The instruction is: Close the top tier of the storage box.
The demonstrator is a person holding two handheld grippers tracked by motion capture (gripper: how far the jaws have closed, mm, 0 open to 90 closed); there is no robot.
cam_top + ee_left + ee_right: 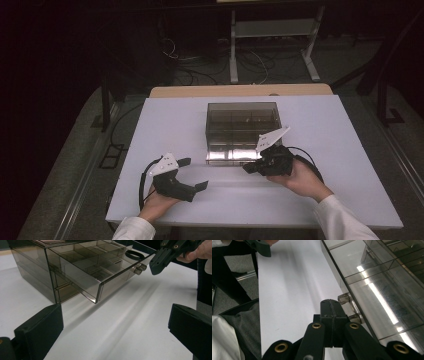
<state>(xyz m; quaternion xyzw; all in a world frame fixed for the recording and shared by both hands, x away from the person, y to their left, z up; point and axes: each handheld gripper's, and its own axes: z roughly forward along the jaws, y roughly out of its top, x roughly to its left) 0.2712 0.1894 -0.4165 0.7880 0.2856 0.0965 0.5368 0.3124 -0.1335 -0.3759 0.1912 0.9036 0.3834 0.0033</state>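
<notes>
Knob (348,305) beside closed right gripper (331,305)

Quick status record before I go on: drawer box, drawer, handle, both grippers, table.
drawer box: smoky see-through plastic, on the white table
top drawer: pulled part way out toward the person, divided into compartments, contents too hard to tell
drawer handle: clear knob pair on the drawer front
right gripper: jaws together, tip beside the handle, nothing between them
left gripper: jaws wide apart, low by the table, apart from the box, holding nothing
</notes>
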